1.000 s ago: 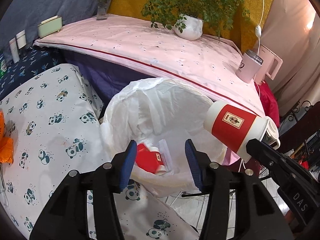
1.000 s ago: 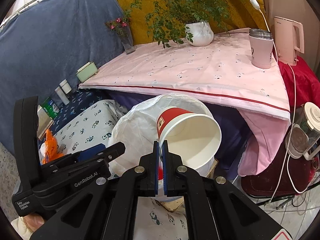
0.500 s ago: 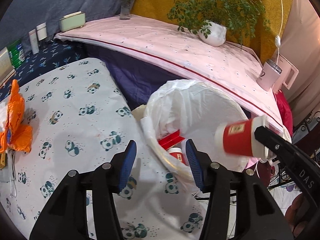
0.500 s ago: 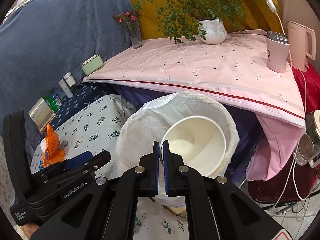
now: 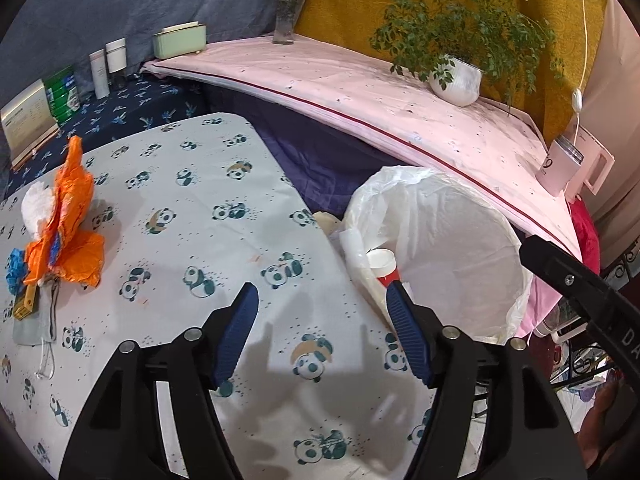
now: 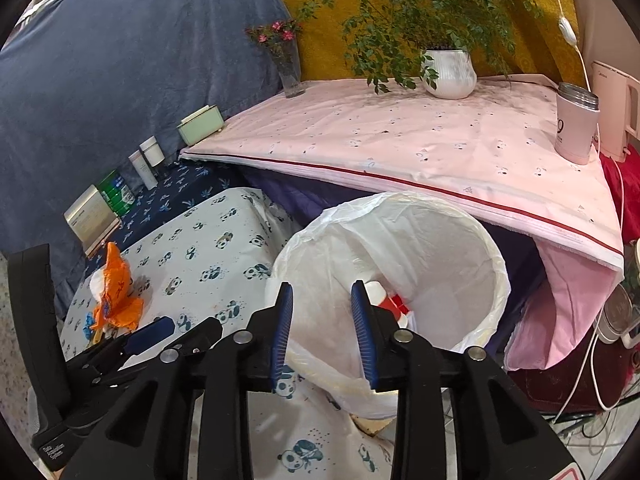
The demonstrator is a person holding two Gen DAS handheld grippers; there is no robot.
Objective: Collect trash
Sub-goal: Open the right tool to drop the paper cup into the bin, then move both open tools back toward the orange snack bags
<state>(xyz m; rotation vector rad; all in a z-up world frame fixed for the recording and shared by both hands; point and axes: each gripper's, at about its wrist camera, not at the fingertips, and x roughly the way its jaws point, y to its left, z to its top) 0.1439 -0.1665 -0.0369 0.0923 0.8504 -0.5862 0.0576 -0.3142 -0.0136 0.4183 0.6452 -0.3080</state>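
A red-and-white paper cup (image 6: 382, 298) lies inside the bin, down against the white liner, with a second bit of red packaging just beside it. The bin (image 6: 472, 240) is lined with a white plastic bag (image 5: 448, 232) whose rim folds over the edge, and it stands just off the corner of the tabletop (image 5: 192, 208), which is covered with a panda-print cloth.

The right gripper (image 6: 323, 328) hangs over the near rim of the bin. Its fingers have just been opening and now stand parted with nothing between them; the cup sits below and beyond them. The left gripper (image 5: 322, 336) is over the panda cloth near the bin's edge, its fingers also having just spread wider, open and empty.

More trash remains at the far left of the tabletop: a crumpled orange wrapper (image 5: 68, 220), a white wad (image 5: 36, 208) touching it, a small blue scrap (image 5: 14, 268) and a grey face mask (image 5: 34, 324) close together.

Behind the bin, a pink cloth (image 6: 400, 140) covers a raised surface carrying a potted plant (image 6: 448, 72), a glass vase of flowers (image 6: 288, 68), a pink tumbler (image 6: 576, 128) and a pale green box (image 6: 200, 124).
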